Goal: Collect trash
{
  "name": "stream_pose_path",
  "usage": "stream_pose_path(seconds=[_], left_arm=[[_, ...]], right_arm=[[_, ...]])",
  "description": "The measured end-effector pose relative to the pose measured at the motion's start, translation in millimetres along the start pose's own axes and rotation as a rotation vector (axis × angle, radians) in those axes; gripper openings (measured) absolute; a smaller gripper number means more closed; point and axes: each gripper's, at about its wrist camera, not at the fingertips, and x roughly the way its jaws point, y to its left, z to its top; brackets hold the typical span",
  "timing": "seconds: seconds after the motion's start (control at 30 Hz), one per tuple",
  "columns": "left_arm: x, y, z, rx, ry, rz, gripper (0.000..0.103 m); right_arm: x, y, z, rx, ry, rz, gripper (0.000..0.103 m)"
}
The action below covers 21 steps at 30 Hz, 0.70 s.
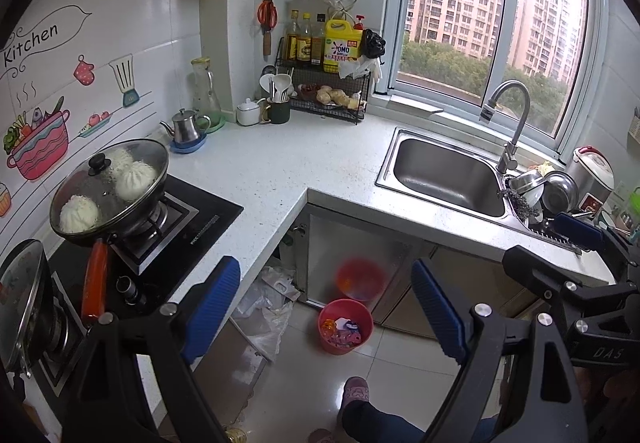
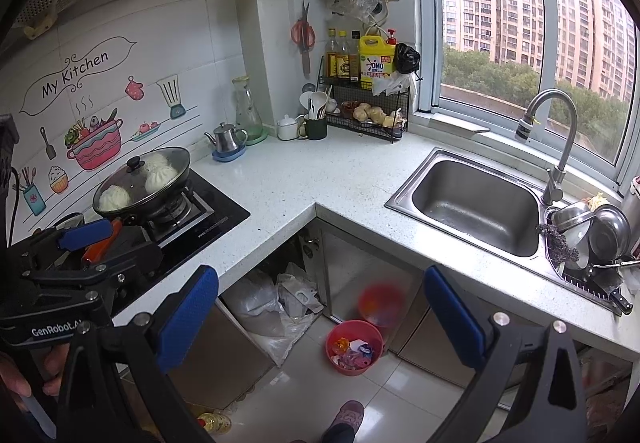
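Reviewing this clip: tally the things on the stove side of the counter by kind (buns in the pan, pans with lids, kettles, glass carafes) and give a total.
Steamed buns under the glass lid: 3
Lidded pans on the stove: 1
Steel kettles: 1
Glass carafes: 1
Total: 6

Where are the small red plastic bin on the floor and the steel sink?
Small red plastic bin (image 2: 338, 361): right wrist view, on its front outer wall.
Steel sink (image 1: 448, 175): left wrist view, on the bare basin floor.
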Motion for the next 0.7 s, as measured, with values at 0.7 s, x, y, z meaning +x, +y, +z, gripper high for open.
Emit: stream_pose_path(seconds=[0.7], left_arm=[[6.2,-6.5,-7.0,0.015,0.016,-0.010,0.086]], right_arm=[[7.2,3.8,-0.7,0.015,0.027,-0.013,0.102]])
